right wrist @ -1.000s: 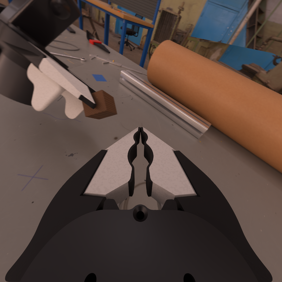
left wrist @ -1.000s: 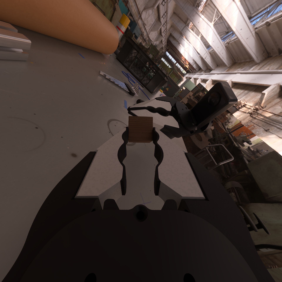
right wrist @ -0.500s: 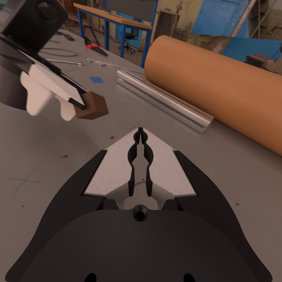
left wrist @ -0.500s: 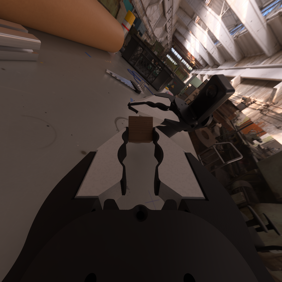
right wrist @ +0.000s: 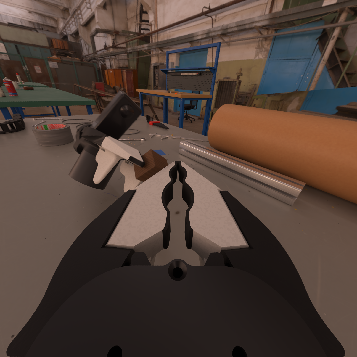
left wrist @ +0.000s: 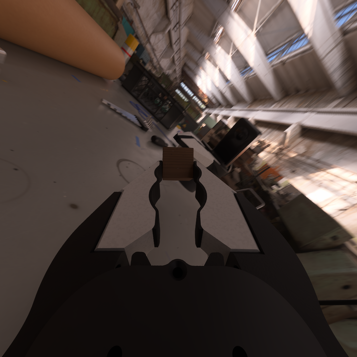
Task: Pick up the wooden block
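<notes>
Left gripper point(left wrist: 178, 167) clamped on wooden block point(left wrist: 178, 166), block pinched between the two fingertips, sticking out past the tips, held clear above grey worktop point(left wrist: 48, 154). From right wrist view: same left gripper point(right wrist: 138, 164) tilted, block point(right wrist: 152, 165) at its tips, lifted off worktop point(right wrist: 48, 202), just left of the right fingertips. Right gripper point(right wrist: 178, 164) closed, fingertips touching or nearly so, nothing between them, hovering low over the worktop. Beyond and right of the right fingers: big brown cardboard roll point(right wrist: 280, 143) lying on worktop, aluminium profile point(right wrist: 239, 170) lying alongside it on the near side. Left of the right fingers, farther back: roll of grey tape point(right wrist: 52, 134), wrench point(right wrist: 133, 139), red-handled hex key set point(right wrist: 157, 123). In left wrist view, right gripper point(left wrist: 195, 144) partly hidden behind the block, its black camera housing up-right of the left fingertips. Cardboard roll point(left wrist: 58, 36) far upper left of the left fingers. Background blurred in left wrist view.
</notes>
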You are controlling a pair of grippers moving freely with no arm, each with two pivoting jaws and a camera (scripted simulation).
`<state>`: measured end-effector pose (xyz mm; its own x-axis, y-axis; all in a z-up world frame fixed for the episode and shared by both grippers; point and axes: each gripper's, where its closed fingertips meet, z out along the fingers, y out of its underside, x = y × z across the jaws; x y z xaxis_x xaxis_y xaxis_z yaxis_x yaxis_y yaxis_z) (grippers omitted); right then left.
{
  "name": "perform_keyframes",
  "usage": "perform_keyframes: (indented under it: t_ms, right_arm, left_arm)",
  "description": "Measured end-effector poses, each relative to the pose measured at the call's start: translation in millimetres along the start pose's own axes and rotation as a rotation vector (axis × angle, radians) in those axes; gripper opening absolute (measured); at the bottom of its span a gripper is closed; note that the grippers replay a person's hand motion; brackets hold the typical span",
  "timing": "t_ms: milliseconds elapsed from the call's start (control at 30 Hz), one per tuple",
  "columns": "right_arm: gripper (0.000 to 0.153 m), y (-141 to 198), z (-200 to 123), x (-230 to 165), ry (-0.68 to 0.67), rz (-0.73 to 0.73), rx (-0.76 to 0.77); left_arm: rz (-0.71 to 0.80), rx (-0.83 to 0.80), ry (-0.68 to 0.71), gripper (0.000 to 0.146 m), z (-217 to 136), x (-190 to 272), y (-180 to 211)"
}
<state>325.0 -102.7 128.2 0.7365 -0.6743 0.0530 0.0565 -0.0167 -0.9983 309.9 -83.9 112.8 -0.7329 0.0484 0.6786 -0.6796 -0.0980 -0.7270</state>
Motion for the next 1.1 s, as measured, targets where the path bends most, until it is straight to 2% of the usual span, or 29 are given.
perform_keyframes:
  t_ms: [167,333,633,733,833,933,1100]
  right_arm:
    - [0.0,1.6,0.3,-12.7,-0.059,-0.054,-0.013]
    - [0.0,0.9,0.0,-22.5,-0.11,-0.058,-0.008]
    - [0.0,-6.3,-2.3,-14.7,-0.066,-0.056,0.03]
    - [0.0,-12.4,-2.1,-8.8,-0.011,-0.033,0.029]
    - [0.0,-18.9,-3.0,-13.0,-0.027,0.005,0.022]
    - [0.0,-7.9,-0.1,-18.8,-0.082,0.031,-0.026]
    - [0.0,4.7,3.6,-12.9,-0.048,-0.015,-0.045]
  left_arm:
    - [-0.205,0.094,0.168,0.032,-2.3,12.2,-10.5]
    - [-0.319,0.111,0.276,0.032,-3.2,19.4,-12.2]
    - [-0.353,0.101,0.301,0.032,-2.6,20.4,-10.7]
    - [-0.359,0.102,0.287,0.032,-2.9,17.1,-10.8]
    - [-0.365,0.108,0.272,0.032,-3.8,13.4,-11.3]
    - [-0.359,0.108,0.26,0.032,-4.5,11.5,-11.6]
    - [-0.34,0.096,0.236,0.032,-4.3,9.3,-9.9]
